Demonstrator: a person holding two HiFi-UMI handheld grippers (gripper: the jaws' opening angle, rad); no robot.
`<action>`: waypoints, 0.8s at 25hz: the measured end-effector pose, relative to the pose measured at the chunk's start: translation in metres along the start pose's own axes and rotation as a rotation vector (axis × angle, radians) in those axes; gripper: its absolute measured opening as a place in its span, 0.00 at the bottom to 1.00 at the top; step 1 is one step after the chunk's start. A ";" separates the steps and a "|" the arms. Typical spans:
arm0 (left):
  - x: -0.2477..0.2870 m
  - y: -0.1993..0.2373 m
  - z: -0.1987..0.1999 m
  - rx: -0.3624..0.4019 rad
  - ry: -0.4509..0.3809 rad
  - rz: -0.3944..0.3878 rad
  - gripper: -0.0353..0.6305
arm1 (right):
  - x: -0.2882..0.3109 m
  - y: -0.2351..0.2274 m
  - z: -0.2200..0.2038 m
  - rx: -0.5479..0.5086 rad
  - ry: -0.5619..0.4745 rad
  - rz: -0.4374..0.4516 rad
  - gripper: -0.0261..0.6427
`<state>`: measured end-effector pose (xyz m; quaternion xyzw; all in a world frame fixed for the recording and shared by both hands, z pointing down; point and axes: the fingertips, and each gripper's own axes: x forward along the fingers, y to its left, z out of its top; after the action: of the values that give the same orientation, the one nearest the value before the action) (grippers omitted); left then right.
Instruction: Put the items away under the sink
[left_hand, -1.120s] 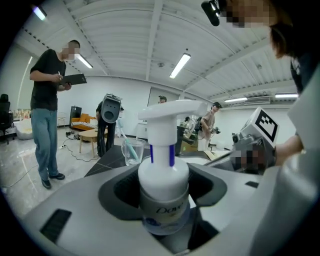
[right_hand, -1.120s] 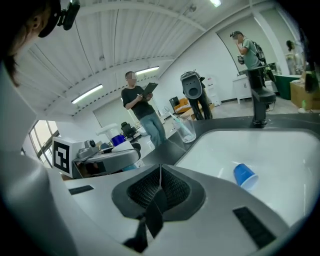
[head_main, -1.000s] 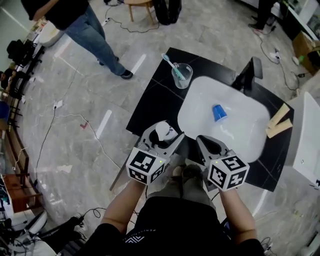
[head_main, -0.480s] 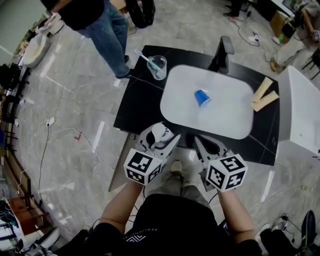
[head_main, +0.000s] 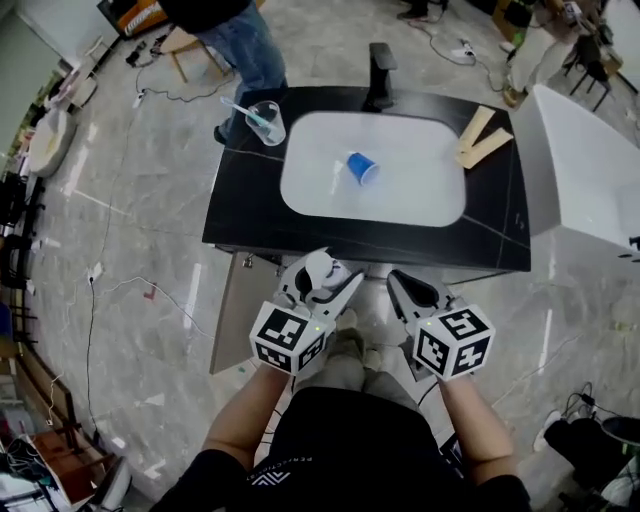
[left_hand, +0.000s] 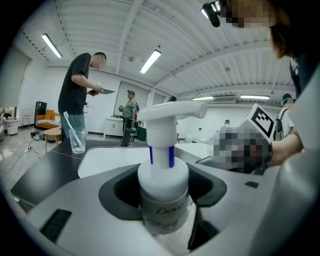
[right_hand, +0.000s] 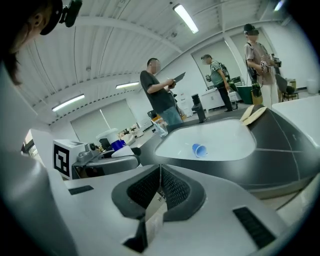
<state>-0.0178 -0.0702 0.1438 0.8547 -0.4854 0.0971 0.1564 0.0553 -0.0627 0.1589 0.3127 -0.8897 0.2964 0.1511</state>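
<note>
Two grippers: side by side, just short of the counter's near edge.
Left gripper (head_main: 330, 285): jaws clamped on a white pump bottle (left_hand: 163, 180); its pump head rises above them.
Right gripper (head_main: 412, 287): jaws pressed together, nothing between them.
Door panel (head_main: 235, 310): grey, standing out below the counter's near left corner, just left of the left gripper.
Counter (head_main: 240, 200): black, with a white basin (head_main: 410, 195) set in it.
Blue cup (head_main: 362, 167): on its side in the basin.
Faucet (head_main: 380, 75): black, behind the basin.
Glass (head_main: 265, 122): far left corner, toothbrush inside.
Wooden pieces (head_main: 482, 138): far right of the counter.
Person (head_main: 235, 30): standing beyond the counter.
</note>
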 end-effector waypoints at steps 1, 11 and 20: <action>-0.002 -0.009 -0.002 0.002 0.000 -0.011 0.43 | -0.008 0.001 -0.005 0.001 -0.002 -0.007 0.09; -0.017 -0.065 -0.043 -0.004 0.023 -0.039 0.43 | -0.050 0.006 -0.059 0.013 0.022 -0.016 0.09; -0.042 -0.060 -0.066 0.002 0.026 0.000 0.43 | -0.038 0.031 -0.082 0.009 0.061 0.035 0.09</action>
<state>0.0114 0.0162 0.1815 0.8537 -0.4829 0.1088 0.1618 0.0709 0.0255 0.1926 0.2884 -0.8887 0.3123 0.1717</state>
